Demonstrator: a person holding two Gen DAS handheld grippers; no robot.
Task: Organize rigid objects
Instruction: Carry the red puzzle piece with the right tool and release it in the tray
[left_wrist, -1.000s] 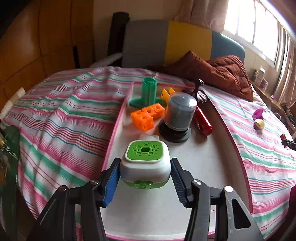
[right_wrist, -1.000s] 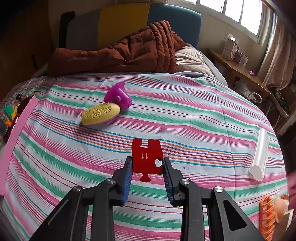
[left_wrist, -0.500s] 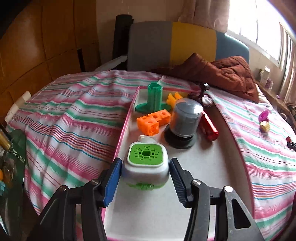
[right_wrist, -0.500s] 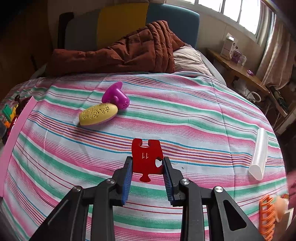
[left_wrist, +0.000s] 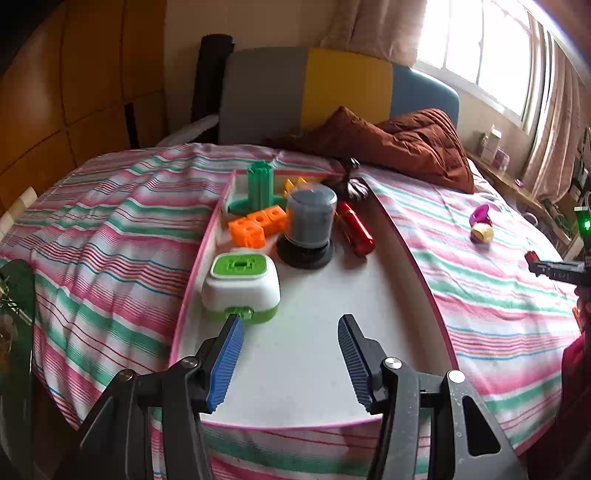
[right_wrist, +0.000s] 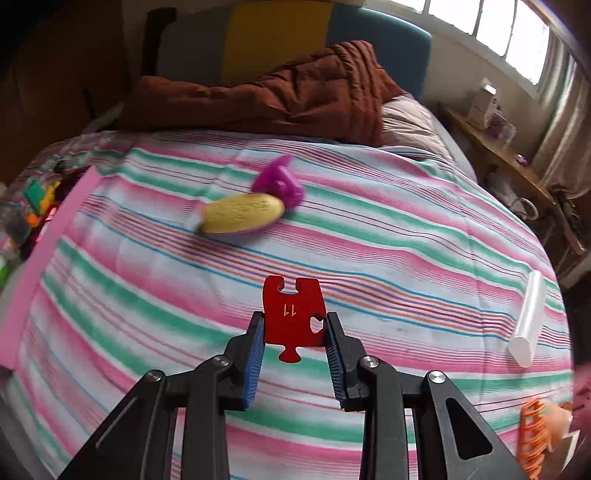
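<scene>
A white tray with a pink rim (left_wrist: 314, 373) lies on the striped bed. On it stand a green-and-white box (left_wrist: 240, 290), orange cubes (left_wrist: 256, 226), a grey cylinder (left_wrist: 311, 221), a red tube (left_wrist: 355, 229) and a green piece (left_wrist: 260, 186). My left gripper (left_wrist: 290, 320) is open over the tray's bare near part, and the box sits just ahead of its left finger. My right gripper (right_wrist: 294, 322) is shut on a flat red puzzle piece (right_wrist: 293, 312) above the bedspread. In the left wrist view that gripper shows at the right edge (left_wrist: 554, 267).
A yellow oval toy (right_wrist: 242, 214) and a purple toy (right_wrist: 281, 182) lie on the bedspread beyond the right gripper. The tray's pink rim (right_wrist: 33, 266) is at the far left there. A white tube (right_wrist: 528, 321) and an orange clip (right_wrist: 535, 437) lie to the right. A brown blanket (right_wrist: 277, 99) is heaped at the headboard.
My left gripper has drawn back and to the right, so the green-and-white box is no longer between its fingers. The right gripper, still holding the red piece, has shifted left towards the tray.
</scene>
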